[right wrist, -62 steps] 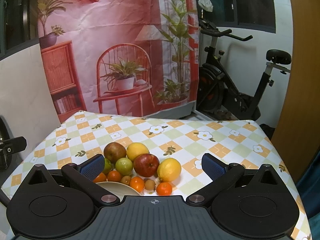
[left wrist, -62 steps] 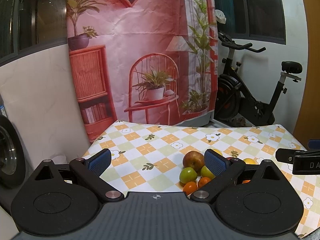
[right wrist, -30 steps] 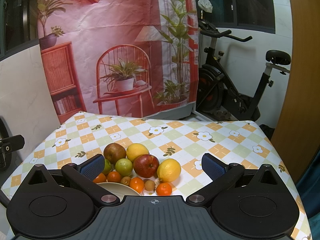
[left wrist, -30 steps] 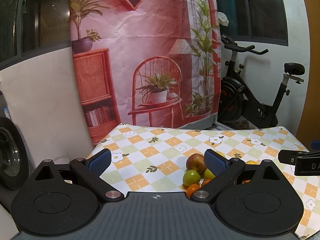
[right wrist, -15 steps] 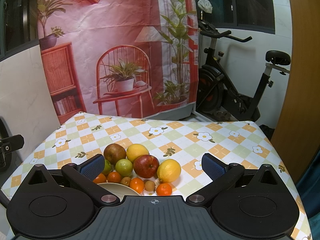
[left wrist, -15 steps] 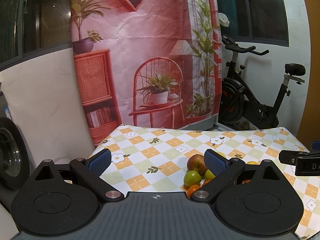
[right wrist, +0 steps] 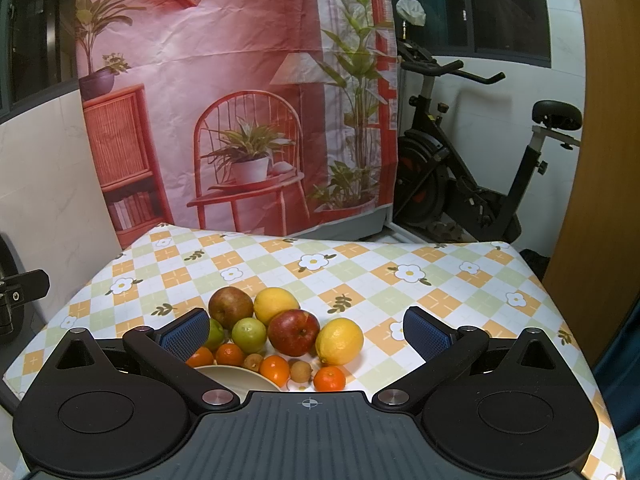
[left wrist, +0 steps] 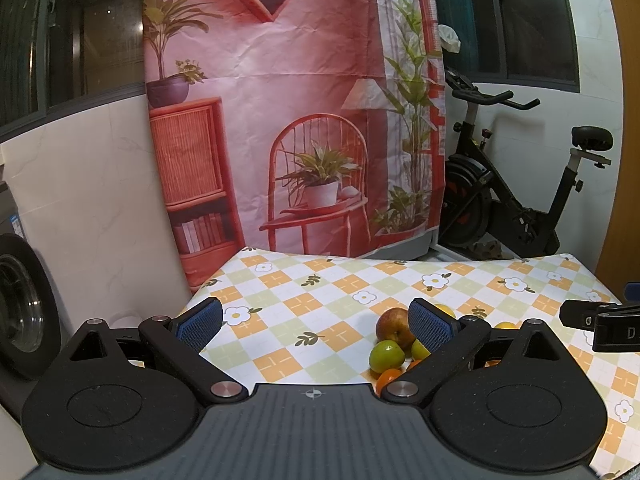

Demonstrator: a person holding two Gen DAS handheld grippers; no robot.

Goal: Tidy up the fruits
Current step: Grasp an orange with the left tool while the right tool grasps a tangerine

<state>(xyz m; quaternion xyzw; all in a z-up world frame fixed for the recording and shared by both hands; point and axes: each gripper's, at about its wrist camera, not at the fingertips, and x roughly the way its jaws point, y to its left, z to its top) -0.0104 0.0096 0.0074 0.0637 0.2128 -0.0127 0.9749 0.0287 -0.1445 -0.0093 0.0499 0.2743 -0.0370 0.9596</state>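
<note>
Left wrist view: the left tongs (left wrist: 314, 322) hang above the tabletop (left wrist: 304, 304) with their blue-padded fingers (left wrist: 199, 322) wide apart and nothing between them. The fruit cluster sits low on the right, largely hidden behind the right-hand finger: a reddish apple (left wrist: 394, 325) and a green fruit (left wrist: 386, 356) show clearly, a second green one and a mandarin (left wrist: 387, 379) are partly covered, and only slivers of yellow fruit peek out behind. At the right edge part of the right tongs (left wrist: 600, 322) is cut off by the frame. A washing machine (left wrist: 20, 304) is partly visible at the left edge.

Right wrist view: the right tongs (right wrist: 306, 332) are likewise spread wide and empty, held over the near side of the fruit pile. Here the fruit reads better: a brownish apple (right wrist: 231, 307), an orange-yellow citrus (right wrist: 276, 305), a red apple (right wrist: 293, 332), a lemon (right wrist: 339, 341), a green fruit (right wrist: 249, 335), several mandarins (right wrist: 329, 378) and two small brown fruits (right wrist: 301, 371). Another green fruit is half hidden by the left finger. A pale plate (right wrist: 236, 380) lies nearest the camera, mostly covered by the tool body.

The tabletop wears a checked cloth with daisies. Behind it hangs a wrinkled pink backdrop (right wrist: 240, 80) printed with a chair and plants; an exercise bike (right wrist: 472, 184) stands to the right beside a wooden panel.
</note>
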